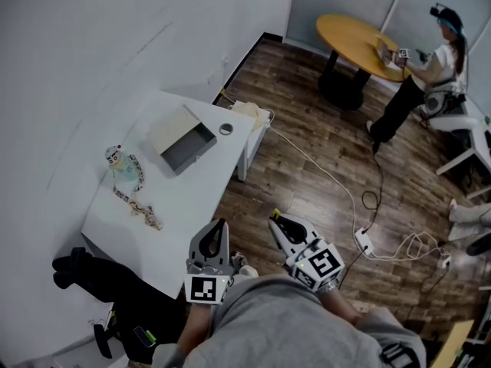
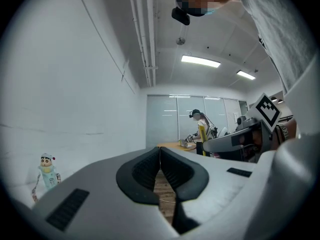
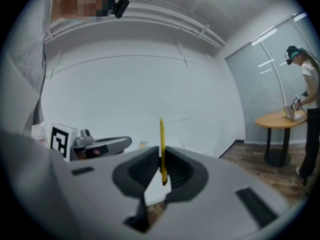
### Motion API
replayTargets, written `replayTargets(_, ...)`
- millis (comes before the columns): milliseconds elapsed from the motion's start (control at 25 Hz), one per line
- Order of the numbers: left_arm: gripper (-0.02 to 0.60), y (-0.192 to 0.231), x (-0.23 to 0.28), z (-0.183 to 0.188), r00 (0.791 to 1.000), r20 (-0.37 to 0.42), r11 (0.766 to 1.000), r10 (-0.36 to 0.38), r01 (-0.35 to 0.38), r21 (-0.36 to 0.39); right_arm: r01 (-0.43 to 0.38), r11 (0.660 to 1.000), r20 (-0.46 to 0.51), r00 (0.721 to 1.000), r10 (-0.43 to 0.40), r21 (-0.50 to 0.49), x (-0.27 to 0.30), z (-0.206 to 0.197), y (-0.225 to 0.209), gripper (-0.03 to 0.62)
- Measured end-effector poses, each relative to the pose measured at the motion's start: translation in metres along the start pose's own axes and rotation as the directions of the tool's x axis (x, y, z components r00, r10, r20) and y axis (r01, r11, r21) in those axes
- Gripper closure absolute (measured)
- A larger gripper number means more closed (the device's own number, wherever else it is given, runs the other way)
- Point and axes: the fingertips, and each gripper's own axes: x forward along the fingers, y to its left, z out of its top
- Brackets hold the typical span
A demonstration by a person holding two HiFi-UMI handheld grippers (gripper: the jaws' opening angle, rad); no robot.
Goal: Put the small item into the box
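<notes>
The open box [image 1: 186, 146], grey inside with its pale lid folded back, sits on the white table [image 1: 192, 205] at the far side. Both grippers hang low over the floor, off the table's near right corner. A thin yellow item [image 3: 162, 151] stands upright in my right gripper [image 1: 275, 221], which is shut on it; in the head view only a yellow speck shows at the tips. My left gripper [image 1: 222, 225] is shut with nothing between its jaws, and in the left gripper view [image 2: 160, 150] it points across the room.
A cartoon toy figure [image 1: 123, 165] with a beaded chain [image 1: 138, 208] stands on the table's left part. A black bag [image 1: 92, 271] lies by the table. Cables and a power strip [image 1: 362, 241] cross the wood floor. A person [image 1: 426, 75] works at a round yellow table [image 1: 353, 41].
</notes>
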Motion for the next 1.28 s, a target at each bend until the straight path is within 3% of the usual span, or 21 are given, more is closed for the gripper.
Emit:
replayTargets(440, 0.548, 0.066, -0.001, 0.003, 1.000, 0.012, 1.000, 0.027, -0.028, 0.001, -0.056, 0.998, -0.011, 0.998, 0.055, -0.028, 0.069, 0.008, 0.032, 0.536)
replayTargets(880, 0.548, 0.107, -0.019, -0.001, 0.989, 0.006, 0.989, 0.146, -0.145, -0.010, -0.157, 0.986, -0.047, 0.987, 0.155, -0.060, 0.111, 0.008, 0.052, 0.536)
replayTargets(1280, 0.548, 0.133, 0.002, 0.001, 0.971, 0.006, 0.971, 0.238, -0.238, -0.014, -0.242, 0.968, -0.082, 0.968, 0.236, -0.073, 0.153, 0.015, 0.031, 0.536)
